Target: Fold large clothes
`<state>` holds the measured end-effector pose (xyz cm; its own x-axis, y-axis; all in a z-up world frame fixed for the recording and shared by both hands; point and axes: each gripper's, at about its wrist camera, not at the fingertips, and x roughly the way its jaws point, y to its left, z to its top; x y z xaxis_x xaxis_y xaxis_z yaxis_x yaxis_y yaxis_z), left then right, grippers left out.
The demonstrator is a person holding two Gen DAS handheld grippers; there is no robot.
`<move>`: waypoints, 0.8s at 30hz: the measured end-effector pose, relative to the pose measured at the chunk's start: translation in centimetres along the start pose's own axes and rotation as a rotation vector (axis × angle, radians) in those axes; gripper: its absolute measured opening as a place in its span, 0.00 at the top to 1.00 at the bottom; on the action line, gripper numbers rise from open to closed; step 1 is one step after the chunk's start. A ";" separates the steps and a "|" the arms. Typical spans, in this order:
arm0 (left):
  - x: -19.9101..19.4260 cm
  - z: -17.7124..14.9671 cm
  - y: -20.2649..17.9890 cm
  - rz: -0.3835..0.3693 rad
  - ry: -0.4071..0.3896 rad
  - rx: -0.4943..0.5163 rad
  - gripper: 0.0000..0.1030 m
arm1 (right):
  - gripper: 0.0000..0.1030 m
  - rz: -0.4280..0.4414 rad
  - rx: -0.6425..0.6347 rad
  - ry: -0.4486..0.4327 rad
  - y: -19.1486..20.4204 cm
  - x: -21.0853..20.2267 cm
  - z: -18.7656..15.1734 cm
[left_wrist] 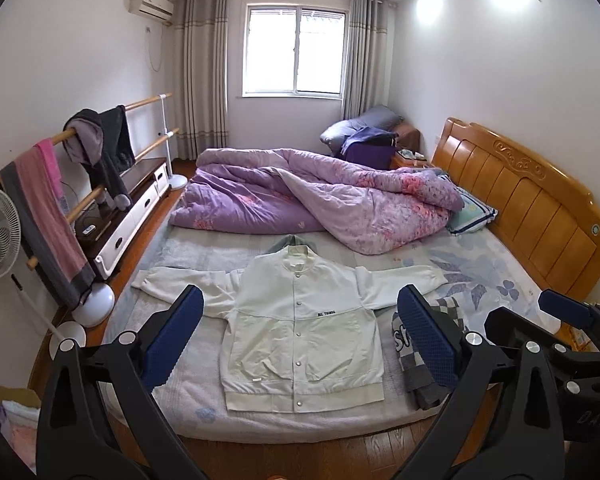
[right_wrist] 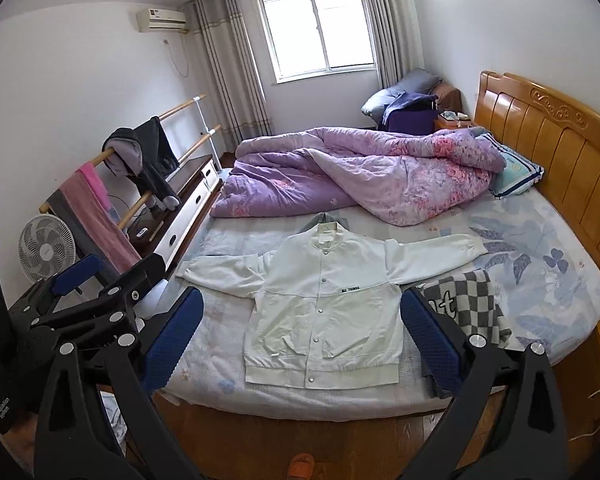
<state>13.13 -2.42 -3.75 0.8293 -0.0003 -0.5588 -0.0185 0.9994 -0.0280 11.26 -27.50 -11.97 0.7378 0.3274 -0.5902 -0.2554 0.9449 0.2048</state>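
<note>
Where the wooden floor ends, a wide bed with a pale floral sheet (left_wrist: 480,264) and a carved honey-coloured wooden headboard (left_wrist: 532,200). Bunched across its far half, a crumpled purple flowered quilt (left_wrist: 300,200). Nearer, spread flat on the sheet with both sleeves out and snaps closed, a white button-front jacket (left_wrist: 300,328), hem toward the bed's near edge. Just beside its right flank, a folded grey-and-white checkered garment (right_wrist: 468,304). Held above the near edge, apart from the cloth: left black gripper with blue pads (left_wrist: 300,336), jaws spread wide, empty; right black gripper with blue pads (right_wrist: 302,334), likewise spread and empty.
</note>
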 end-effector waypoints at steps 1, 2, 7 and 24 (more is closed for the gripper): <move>-0.8 -0.2 -0.6 0.004 0.002 -0.002 0.05 | 0.08 0.002 -0.006 0.000 -0.2 -0.7 -0.1; -1.4 -0.2 -1.0 0.007 0.001 -0.003 0.05 | 0.08 0.002 -0.013 -0.004 -0.6 -1.6 -0.3; -4.8 -0.8 -3.3 0.025 -0.036 -0.005 0.05 | 0.08 -0.027 -0.039 -0.041 -1.9 -5.3 -1.1; -10.4 -2.1 -7.8 0.040 -0.061 0.018 0.05 | 0.07 -0.036 -0.035 -0.095 -4.2 -12.0 -3.2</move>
<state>3.44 -10.25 0.57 0.8608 0.0408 -0.5073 -0.0422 0.9991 0.0086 1.45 -35.37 -8.24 0.8026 0.2930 -0.5196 -0.2478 0.9561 0.1564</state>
